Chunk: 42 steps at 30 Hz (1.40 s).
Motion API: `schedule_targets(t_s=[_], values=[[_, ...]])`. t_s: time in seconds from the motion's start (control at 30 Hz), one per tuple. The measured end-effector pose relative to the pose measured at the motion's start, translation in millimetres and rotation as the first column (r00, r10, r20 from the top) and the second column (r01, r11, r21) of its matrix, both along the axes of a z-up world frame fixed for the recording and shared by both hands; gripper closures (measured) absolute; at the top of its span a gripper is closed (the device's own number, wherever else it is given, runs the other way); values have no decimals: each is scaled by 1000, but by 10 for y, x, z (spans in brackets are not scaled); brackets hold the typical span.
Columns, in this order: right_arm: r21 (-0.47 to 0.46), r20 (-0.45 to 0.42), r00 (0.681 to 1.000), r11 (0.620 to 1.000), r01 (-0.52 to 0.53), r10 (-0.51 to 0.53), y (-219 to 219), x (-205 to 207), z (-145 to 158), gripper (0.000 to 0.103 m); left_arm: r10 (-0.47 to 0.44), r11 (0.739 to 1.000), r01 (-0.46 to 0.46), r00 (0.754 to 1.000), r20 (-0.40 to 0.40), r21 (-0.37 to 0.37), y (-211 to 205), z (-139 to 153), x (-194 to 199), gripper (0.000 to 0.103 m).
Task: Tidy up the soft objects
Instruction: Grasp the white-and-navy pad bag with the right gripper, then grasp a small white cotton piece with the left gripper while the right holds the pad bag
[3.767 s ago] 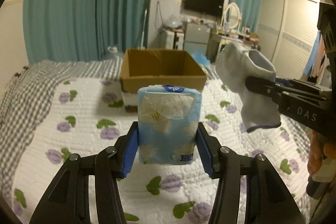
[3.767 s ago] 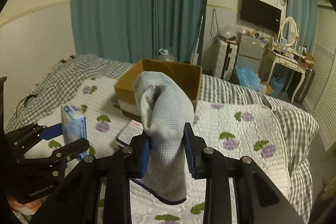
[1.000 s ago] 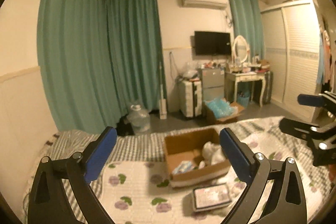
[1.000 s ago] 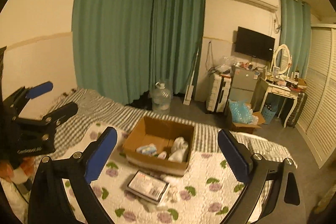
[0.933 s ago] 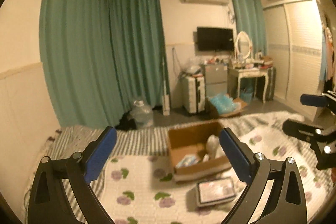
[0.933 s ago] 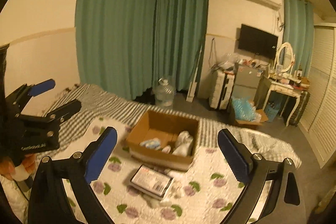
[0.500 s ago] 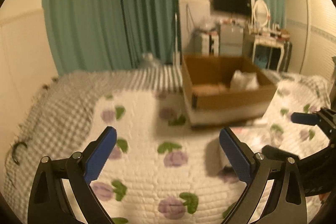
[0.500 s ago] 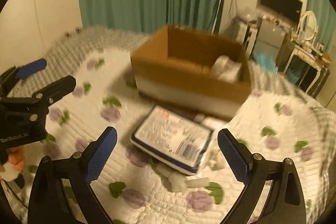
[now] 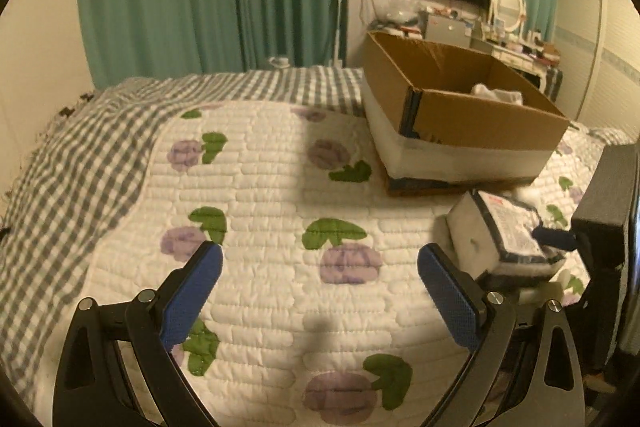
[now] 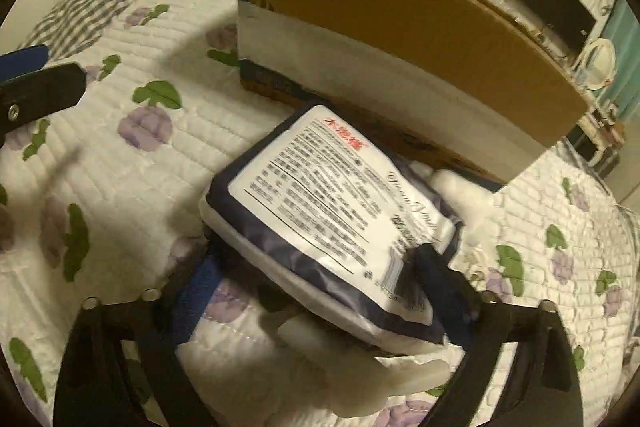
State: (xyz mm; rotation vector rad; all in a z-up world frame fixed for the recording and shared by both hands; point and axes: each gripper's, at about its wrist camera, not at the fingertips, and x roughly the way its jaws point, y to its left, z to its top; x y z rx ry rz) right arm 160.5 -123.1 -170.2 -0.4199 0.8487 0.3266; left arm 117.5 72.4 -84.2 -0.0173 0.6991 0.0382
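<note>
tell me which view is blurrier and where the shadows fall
Right wrist view: motion-smeared, worst on the right gripper around the printed pack. Left wrist view: sharper, with fisheye bending; a dark shadow crosses the quilt beside the cardboard box.

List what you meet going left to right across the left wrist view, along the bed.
Grey checked blanket → left gripper, jaws open over the flowered quilt → cardboard box → wrapped white pack → right gripper, closing around the pack.
</note>
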Motion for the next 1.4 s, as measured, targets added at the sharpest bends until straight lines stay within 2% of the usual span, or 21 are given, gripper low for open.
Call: schedule_targets(t_s=[0.17,0.27,0.37,0.53,0.67,0.77,0.93,1.13,1.37,1.4], values=[[31,55,998,999,21,-23,-124,-94,141,46,7,999,-7,1000,-6,49,-50,-82,-34,3],[41,84,996,999,10,-14,-134,-195,257,54,10,998,-10,1000,-4,57,-69,-60,-95,3],[86,108,994,996,-3,-6,-142,-294,442,56,7,998,-8,1000,10,65,-99,43,-191,3],[170,177,984,985,-26,-5,-238,-501,981,56,0,999,-1,999,41,42,-180,289,-330,3],[165,227,974,986,-29,-9,-369,-603,1317,56,-9,1000,8,997,74,17,-327,491,-430,3],[157,234,972,988,-10,-27,-560,-631,1440,56,-27,1000,28,996,81,-6,-479,563,-449,3],[101,198,978,994,46,-66,-985,-527,1374,56,-71,997,73,996,48,-23,-820,473,-339,3],[85,122,985,990,109,-119,-1434,-287,1090,56,-135,990,133,990,-48,-36,-1305,173,-151,4],[75,79,990,991,108,-114,-1511,-127,740,56,-209,978,209,961,-183,-23,-1681,-334,-70,5],[77,71,991,991,107,-113,-1517,-116,704,56,-210,977,211,957,-203,-13,-1707,-402,-52,9]])
